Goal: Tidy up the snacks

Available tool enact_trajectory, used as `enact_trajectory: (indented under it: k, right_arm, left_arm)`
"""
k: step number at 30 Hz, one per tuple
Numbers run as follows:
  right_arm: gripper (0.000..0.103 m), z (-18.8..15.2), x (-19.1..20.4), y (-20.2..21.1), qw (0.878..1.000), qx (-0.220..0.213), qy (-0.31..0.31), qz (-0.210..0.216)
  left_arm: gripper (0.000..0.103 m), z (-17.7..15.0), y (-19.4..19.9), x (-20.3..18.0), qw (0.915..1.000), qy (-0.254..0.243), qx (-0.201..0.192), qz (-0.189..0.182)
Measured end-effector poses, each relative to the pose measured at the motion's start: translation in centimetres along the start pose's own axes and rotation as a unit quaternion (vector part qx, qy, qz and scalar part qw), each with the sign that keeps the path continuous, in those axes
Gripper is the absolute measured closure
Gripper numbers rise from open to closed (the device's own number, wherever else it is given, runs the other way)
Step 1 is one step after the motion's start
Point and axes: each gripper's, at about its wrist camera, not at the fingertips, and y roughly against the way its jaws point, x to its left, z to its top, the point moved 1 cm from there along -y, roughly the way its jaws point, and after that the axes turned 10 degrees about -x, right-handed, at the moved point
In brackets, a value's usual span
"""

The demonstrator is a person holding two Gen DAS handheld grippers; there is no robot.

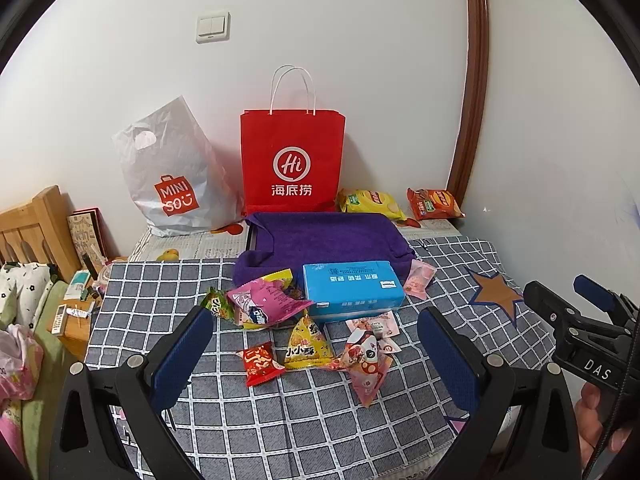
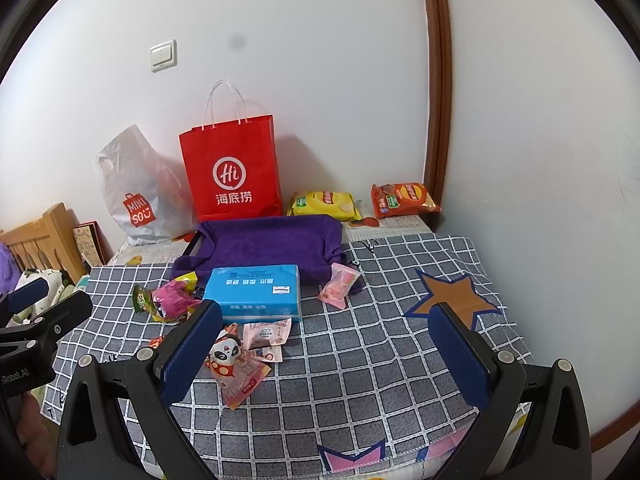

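both tools hang above the checked cloth (image 1: 320,420) on the counter with jaws spread wide, holding nothing: the left tool (image 1: 316,364) over the loose snacks, the right tool (image 2: 326,354) just right of them. the snack pile (a red packet (image 1: 260,363), a yellow triangle pack (image 1: 307,345), a pink panda pack (image 2: 236,364)) lies in front of the blue tissue pack (image 1: 352,290), which rests against a purple towel (image 1: 324,240). two chip bags (image 1: 370,203) lie by the wall beside the red paper bag (image 1: 292,164)

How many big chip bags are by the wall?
2: a yellow chip bag lies right of the red paper bag, and a red chip bag lies further right, near the wooden door frame.
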Motion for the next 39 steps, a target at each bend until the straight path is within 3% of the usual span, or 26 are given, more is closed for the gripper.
enact_trajectory:
  k: [28, 39]
  right_arm:
    - [0.001, 0.1, 0.3, 0.1, 1.0, -0.007, 0.005, 0.003]
    - [0.001, -0.1, 1.1, 0.3, 0.999, -0.02, 0.015, 0.024]
  left_arm:
    - [0.001, -0.2, 0.1, -0.2, 1.0, -0.002, -0.001, 0.001]
    - [0.001, -0.5, -0.3, -0.3, 1.0, -0.006, 0.004, 0.0]
